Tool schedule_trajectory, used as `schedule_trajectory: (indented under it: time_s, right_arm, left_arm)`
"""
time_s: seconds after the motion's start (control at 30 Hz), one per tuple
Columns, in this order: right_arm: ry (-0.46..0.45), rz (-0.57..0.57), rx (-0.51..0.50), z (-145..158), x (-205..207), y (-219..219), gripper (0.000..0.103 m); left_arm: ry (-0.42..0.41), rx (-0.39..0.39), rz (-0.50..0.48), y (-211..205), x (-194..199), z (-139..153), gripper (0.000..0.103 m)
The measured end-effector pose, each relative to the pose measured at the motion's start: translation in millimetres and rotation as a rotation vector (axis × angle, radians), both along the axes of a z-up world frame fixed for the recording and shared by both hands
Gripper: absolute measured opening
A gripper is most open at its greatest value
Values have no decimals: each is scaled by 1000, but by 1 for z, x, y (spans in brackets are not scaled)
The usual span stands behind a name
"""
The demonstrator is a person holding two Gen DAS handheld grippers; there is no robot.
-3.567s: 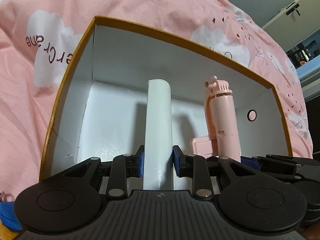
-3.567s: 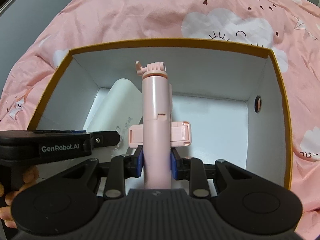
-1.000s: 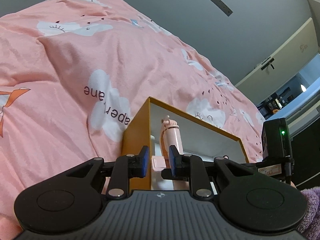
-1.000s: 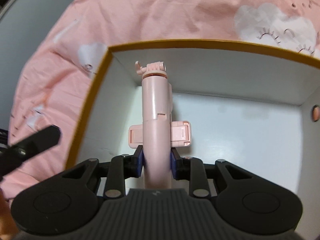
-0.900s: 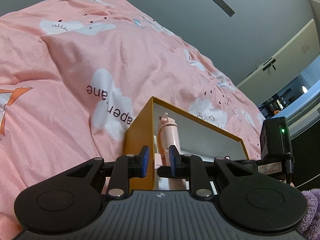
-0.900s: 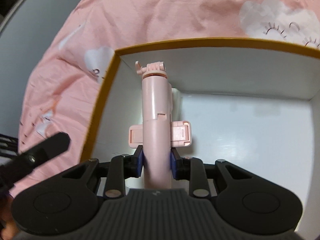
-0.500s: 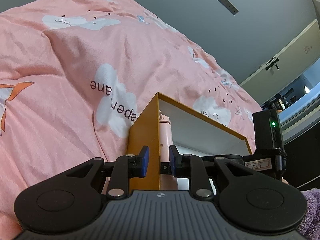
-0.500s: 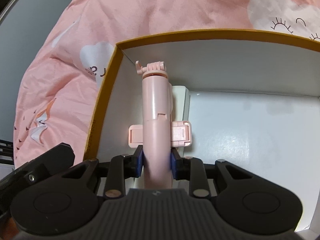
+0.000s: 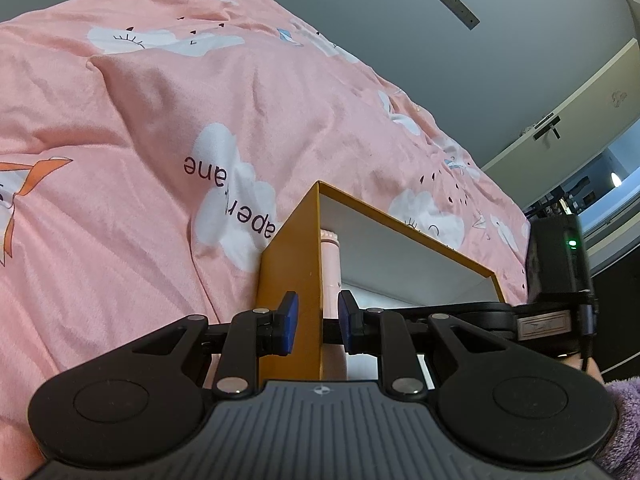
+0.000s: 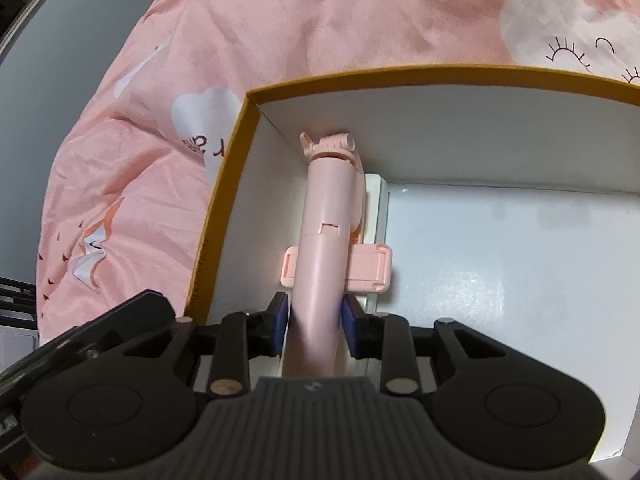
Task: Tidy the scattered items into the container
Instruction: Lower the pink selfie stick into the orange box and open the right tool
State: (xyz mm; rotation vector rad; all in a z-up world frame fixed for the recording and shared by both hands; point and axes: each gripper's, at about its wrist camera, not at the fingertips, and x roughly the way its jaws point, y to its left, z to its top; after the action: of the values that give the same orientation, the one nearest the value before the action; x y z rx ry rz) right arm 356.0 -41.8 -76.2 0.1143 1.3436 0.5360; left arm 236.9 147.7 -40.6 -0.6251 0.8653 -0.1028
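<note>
- Risk, as I judge it: the pink selfie stick sits between the blue pads of the right gripper, whose jaws have just been opening, and thin gaps now show at both pads, so the stick looks let go or nearly so; if it is not yet resting on something it could drop and topple
- It lies at the left end of the box, close to the left wall, partly over a white flat item on the floor; it could roll off that item or lean on the wall instead of lying flat
- If the right gripper lifts before the pads are clear, I'd expect the folded phone clamp just ahead of the pads to catch and drag the stick up
- The left gripper is empty, its jaws narrowly parted and not clamped on anything; it waits low outside the near left corner of the box, angled down, and that corner edge lines up with the gap between its pads, so a forward move could knock the box on the soft pink duvet
- The right gripper points steeply down into the box from above its near edge
</note>
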Motion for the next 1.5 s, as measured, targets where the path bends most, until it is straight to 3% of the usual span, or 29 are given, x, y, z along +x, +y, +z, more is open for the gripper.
schedule_trajectory:
  time_s: [0.37, 0.9, 1.1, 1.3, 1.5]
  right_arm:
    - [54, -15, 73, 1, -4, -18, 33]
    - [35, -91, 89, 6, 5, -31, 33]
    - [-72, -130, -63, 4, 13, -32, 27]
    - [-78, -122, -170, -10, 21, -21, 23]
    - [-68, -88, -177, -17, 21, -11, 17]
  left_arm:
    - [2, -1, 2, 0, -2, -1, 24]
    - [9, 7, 6, -2, -4, -4, 24]
    - [13, 8, 4, -3, -4, -6, 24]
    - [21, 9, 13, -1, -3, -9, 24]
    - [23, 4, 11, 0, -2, -11, 24]
